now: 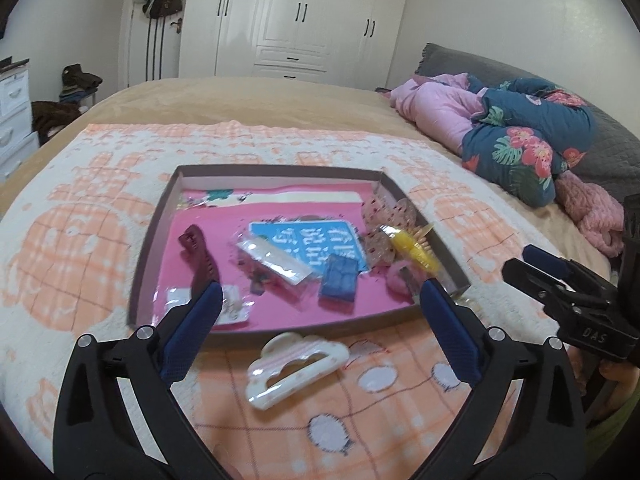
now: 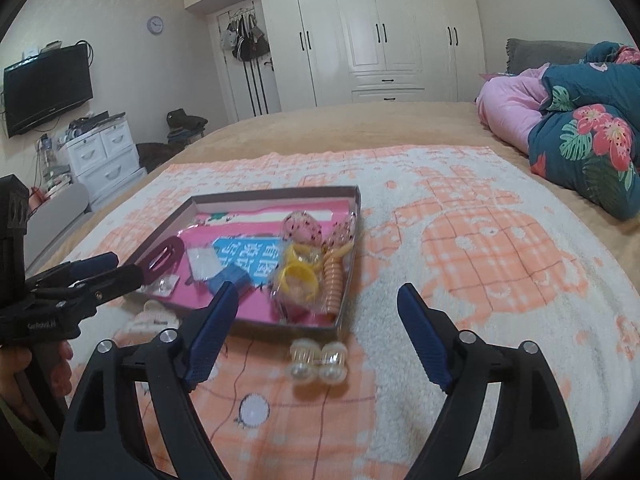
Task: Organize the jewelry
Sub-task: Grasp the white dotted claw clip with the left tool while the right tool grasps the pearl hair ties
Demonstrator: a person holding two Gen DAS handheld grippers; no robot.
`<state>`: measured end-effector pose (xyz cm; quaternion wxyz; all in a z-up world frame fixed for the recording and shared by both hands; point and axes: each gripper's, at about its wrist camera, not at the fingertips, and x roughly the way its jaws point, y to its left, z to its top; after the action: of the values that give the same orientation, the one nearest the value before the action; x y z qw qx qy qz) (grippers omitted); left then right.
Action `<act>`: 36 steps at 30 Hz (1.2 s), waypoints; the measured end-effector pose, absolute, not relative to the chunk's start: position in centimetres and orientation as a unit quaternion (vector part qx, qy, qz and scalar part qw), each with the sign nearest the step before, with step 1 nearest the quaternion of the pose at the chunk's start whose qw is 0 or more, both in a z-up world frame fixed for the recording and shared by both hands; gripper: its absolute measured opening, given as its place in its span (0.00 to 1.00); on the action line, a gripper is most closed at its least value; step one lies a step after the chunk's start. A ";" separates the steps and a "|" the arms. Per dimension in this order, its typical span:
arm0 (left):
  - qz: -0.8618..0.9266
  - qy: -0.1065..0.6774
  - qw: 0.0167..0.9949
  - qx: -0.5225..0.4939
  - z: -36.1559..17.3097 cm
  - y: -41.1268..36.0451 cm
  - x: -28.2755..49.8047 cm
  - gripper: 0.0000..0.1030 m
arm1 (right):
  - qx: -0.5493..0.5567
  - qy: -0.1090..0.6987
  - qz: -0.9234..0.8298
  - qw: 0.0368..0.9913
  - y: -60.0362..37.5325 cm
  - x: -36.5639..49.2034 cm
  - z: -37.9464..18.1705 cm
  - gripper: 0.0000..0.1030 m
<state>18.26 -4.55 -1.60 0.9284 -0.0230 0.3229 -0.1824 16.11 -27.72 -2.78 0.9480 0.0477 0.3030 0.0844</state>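
A shallow brown tray (image 1: pixel 154 216) with a pink floor lies on an orange-and-white blanket; it also shows in the right wrist view (image 2: pixel 352 236). It holds a maroon hair clip (image 1: pixel 198 258), a blue card (image 1: pixel 310 246), a small blue box (image 1: pixel 338 282), a yellow item (image 1: pixel 412 250) and clear packets. A white cloud-shaped hair clip (image 1: pixel 294 368) lies on the blanket just in front of the tray, between my open left gripper's (image 1: pixel 320 300) fingers. A pearl hair clip (image 2: pixel 318 362) lies in front of the tray, ahead of my open, empty right gripper (image 2: pixel 320 300).
The blanket (image 2: pixel 480 264) covers a tan bed. Folded pink and floral bedding (image 1: pixel 516 136) lies at the right. White wardrobes (image 2: pixel 380 32), a drawer unit (image 2: pixel 104 156) and a wall TV (image 2: pixel 48 88) stand beyond the bed.
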 end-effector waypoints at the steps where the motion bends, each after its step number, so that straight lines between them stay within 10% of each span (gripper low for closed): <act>1: -0.179 0.324 0.929 -0.022 -1.7 -4.3 18.1 0.88 | 0.047 0.305 0.085 0.947 -27.6 15.9 -2.9 0.77; 27: -0.164 0.381 0.909 0.024 -6.9 -3.3 17.5 0.88 | 0.041 0.394 0.084 0.914 -26.5 18.2 -8.4 0.77; 36: -0.176 0.388 0.905 0.012 -7.6 -4.2 18.9 0.88 | 0.033 0.416 0.090 0.904 -26.0 19.0 -9.7 0.42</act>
<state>18.94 -4.22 -7.64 0.9048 0.0121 0.3876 -0.1761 18.96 -26.05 -9.74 0.9042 0.0333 0.4162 0.0897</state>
